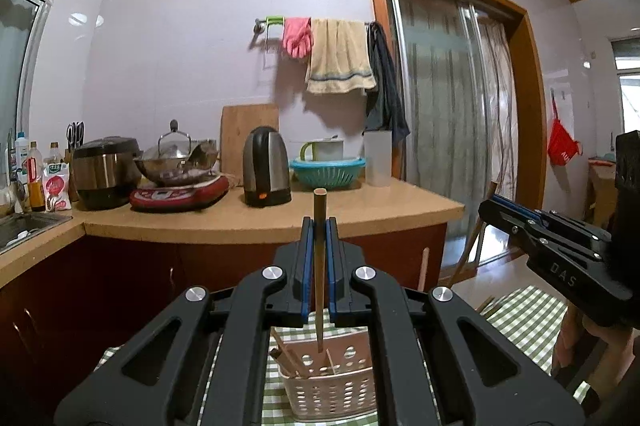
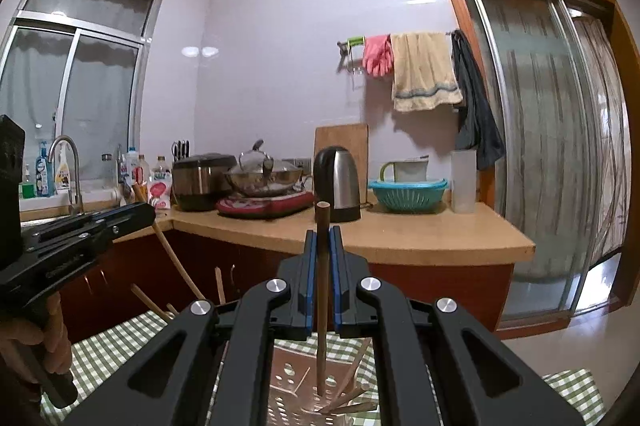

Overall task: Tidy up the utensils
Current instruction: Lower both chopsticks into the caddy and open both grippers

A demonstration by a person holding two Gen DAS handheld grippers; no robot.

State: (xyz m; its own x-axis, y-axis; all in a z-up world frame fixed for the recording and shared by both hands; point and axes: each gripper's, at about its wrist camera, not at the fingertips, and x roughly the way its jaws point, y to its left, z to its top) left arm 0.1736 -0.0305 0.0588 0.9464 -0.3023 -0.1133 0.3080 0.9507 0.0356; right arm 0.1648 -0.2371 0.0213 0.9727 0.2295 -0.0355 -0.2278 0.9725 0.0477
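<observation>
A: What does each tool hold at this moment?

B: The left gripper (image 1: pixel 319 226) is clenched on one wooden chopstick (image 1: pixel 319 266). The right gripper (image 2: pixel 323 238) is clenched on another chopstick (image 2: pixel 322 290). In both wrist views the stick stands almost upright between the blue pads, with its thick end above the jaws and its thin end pointing down.

A: And where does the stick have to go?

B: Into the perforated utensil basket (image 1: pixel 336 386), I judge. It stands on the table with the green checked cloth (image 1: pixel 520 314), and some chopsticks already lean inside it.

A: Which way does the basket lie from the tool?

B: Directly below. In the left view the lower tip of the stick hangs just over the open top of the basket, near its divider. In the right view the basket (image 2: pixel 296 378) is also under the tip, and the tip seems to be at the rim or a little inside; I cannot tell if it touches.

A: So the long axis is already good?

B: Yes, it is vertical, the same as the opening asks. The coming move is only downward, I think, then to let go.

A: Which hand is nearer?

B: Both are near; they are side by side over the basket. I cannot say which is closer.
</observation>
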